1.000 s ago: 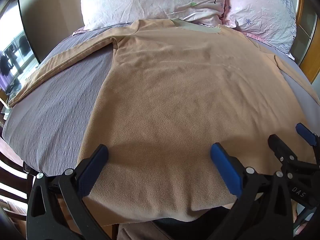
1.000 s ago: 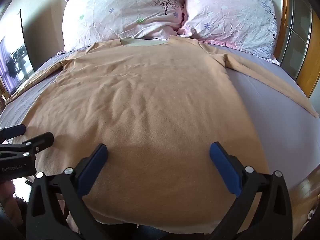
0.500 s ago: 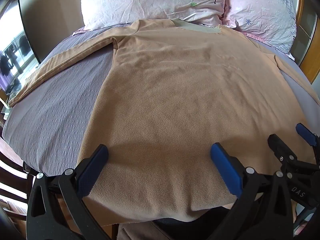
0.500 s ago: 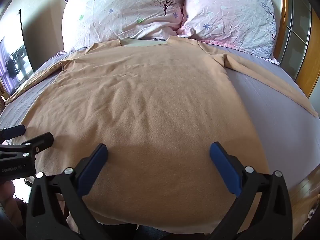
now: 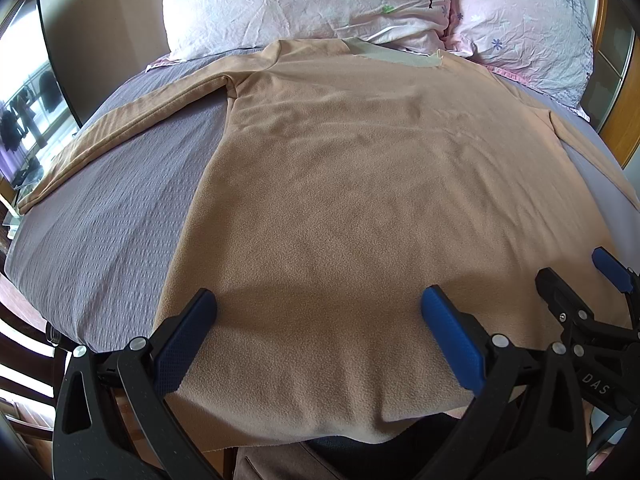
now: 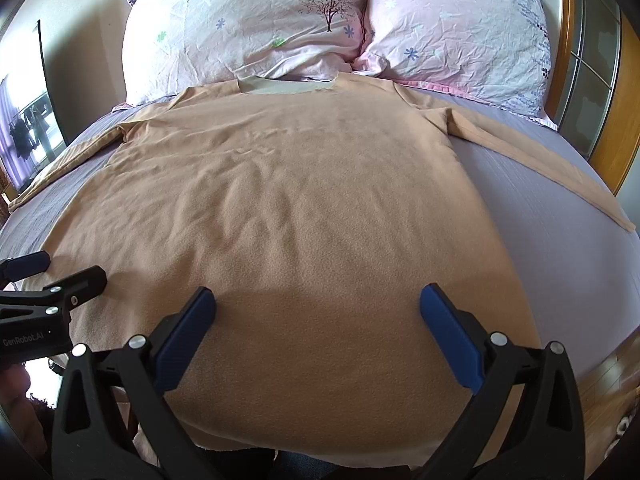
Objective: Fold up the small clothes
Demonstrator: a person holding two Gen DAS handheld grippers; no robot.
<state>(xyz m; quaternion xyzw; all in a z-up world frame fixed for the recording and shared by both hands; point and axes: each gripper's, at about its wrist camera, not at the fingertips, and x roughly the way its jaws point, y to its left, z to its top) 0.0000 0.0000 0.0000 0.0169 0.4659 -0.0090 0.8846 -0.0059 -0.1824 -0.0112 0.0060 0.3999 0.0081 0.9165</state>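
A tan long-sleeved fleece shirt [image 5: 360,184] lies flat on the bed, collar toward the pillows, both sleeves spread outward; its hem hangs over the near edge. It also fills the right wrist view [image 6: 288,208]. My left gripper [image 5: 318,308] is open and empty, hovering over the hem's left part. My right gripper [image 6: 318,308] is open and empty over the hem's right part. The right gripper shows at the right edge of the left wrist view [image 5: 580,280], and the left gripper at the left edge of the right wrist view [image 6: 52,272].
The bed has a grey-purple sheet [image 5: 100,216]. Two pink floral pillows [image 6: 256,28] lean at the head. A wooden headboard frame [image 6: 624,92] stands at the right. A window [image 5: 24,112] is at the left. The floor [image 6: 608,392] shows at the lower right.
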